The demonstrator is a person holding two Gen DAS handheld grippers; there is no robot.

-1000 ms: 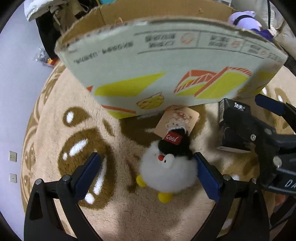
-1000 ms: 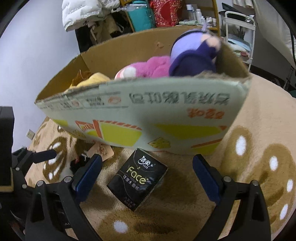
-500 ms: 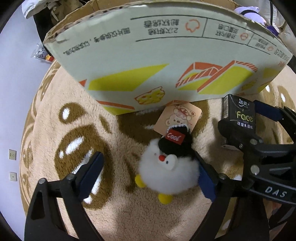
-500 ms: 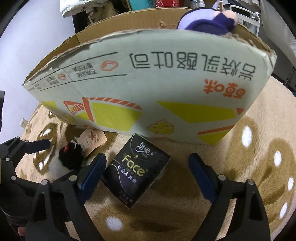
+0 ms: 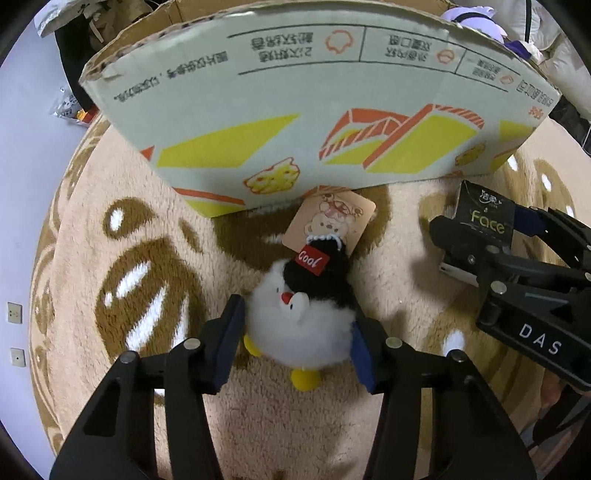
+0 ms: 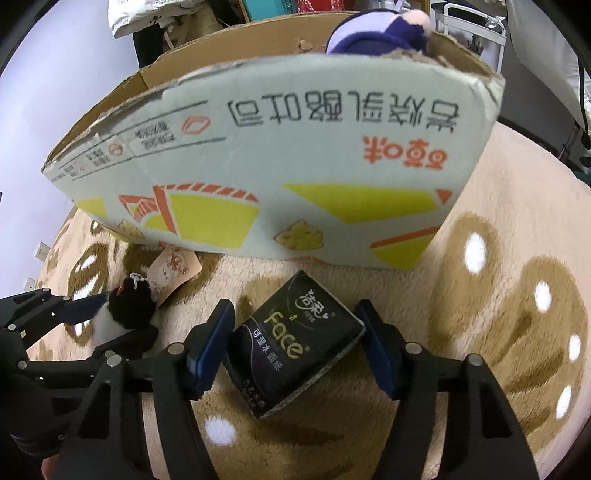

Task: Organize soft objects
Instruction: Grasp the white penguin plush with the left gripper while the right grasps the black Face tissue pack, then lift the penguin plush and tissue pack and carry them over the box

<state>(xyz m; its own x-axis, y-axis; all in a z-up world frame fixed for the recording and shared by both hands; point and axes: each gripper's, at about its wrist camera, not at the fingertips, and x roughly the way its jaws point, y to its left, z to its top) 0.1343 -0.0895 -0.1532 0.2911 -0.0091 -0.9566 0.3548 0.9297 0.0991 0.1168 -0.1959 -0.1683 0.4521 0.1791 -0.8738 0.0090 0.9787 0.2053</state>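
Left hand-held gripper (image 5: 295, 345) squeezing the fluffy penguin toy (image 5: 301, 317) on the rug (image 5: 110, 295), right hand-held gripper (image 6: 297, 345) pinching the black tissue pack (image 6: 297, 339), cardboard box (image 6: 277, 166) just ahead of both, purple plush (image 6: 376, 31) inside it.

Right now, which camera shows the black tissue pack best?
The right wrist view: the black tissue pack lies whole between the right gripper pads. The left wrist view shows only its top end behind that gripper.
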